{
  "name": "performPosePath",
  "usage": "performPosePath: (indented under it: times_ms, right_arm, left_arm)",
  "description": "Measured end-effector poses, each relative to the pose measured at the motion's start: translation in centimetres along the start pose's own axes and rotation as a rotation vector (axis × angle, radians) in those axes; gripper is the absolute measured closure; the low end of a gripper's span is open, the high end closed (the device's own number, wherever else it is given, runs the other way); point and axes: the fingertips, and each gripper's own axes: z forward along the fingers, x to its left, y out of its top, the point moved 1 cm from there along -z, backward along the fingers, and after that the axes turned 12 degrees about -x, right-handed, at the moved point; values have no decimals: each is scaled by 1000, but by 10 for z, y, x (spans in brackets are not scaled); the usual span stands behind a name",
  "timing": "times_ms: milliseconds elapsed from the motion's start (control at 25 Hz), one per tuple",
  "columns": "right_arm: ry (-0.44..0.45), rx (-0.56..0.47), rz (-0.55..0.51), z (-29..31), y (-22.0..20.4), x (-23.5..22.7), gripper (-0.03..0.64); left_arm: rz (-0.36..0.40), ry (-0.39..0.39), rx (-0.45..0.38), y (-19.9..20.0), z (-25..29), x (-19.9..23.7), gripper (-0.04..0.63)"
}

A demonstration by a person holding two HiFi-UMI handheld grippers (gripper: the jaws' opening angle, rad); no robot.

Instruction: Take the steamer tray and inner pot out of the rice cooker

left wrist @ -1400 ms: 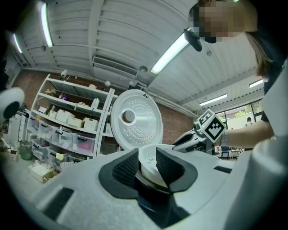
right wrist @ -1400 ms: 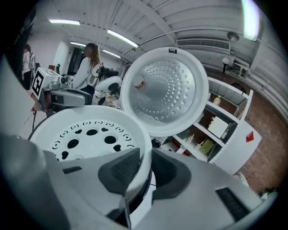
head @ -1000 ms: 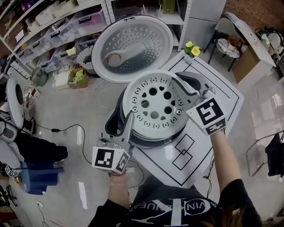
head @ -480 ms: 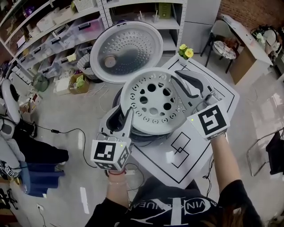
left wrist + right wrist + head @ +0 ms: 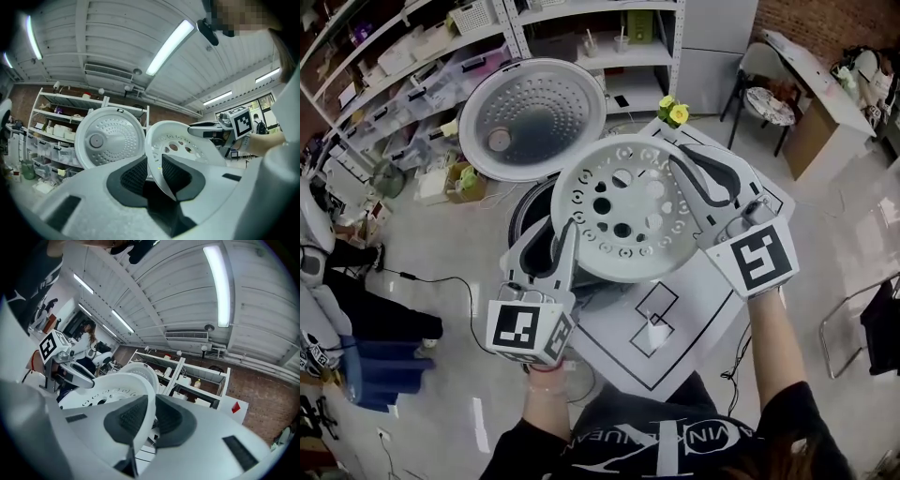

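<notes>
The white perforated steamer tray hangs tilted above the rice cooker, lifted between both grippers. My left gripper has the tray's near-left rim between its pads, and its jaws are closing on it. My right gripper is shut on the right rim. The cooker's round lid stands open behind it. The tray hides the inner pot. In the left gripper view the right gripper shows beyond the tray; in the right gripper view the left gripper shows at the tray's far side.
The cooker stands on a white mat with black outlines on a small table. Yellow flowers sit at the mat's far corner. Shelves with boxes line the back. A chair and a desk stand at the right.
The steamer tray has come up out of the cooker with both grippers, now nearer the camera and tilted. The left jaws have narrowed onto its rim.
</notes>
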Motion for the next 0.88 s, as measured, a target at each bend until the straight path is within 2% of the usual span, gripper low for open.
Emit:
performPosePath:
  times_ms: [240,440,600,880]
  right_arm:
    - [-39,-13,43,-44,-18,-48,568]
    - [-92,41,99,-86,-54,-93,568]
    - [-145,101,157,-119,-95,-120,568]
    - [-168,203,222,-164,-182,-146,568]
  left_arm:
    - [-7,-36,-22,-1,35,-55,503]
    - [-35,-98,-30,-10,75,-103,505]
    - [-37,-147,-5,-39,108,-136,506]
    - [-89,-145,78,-104,150,-178,511]
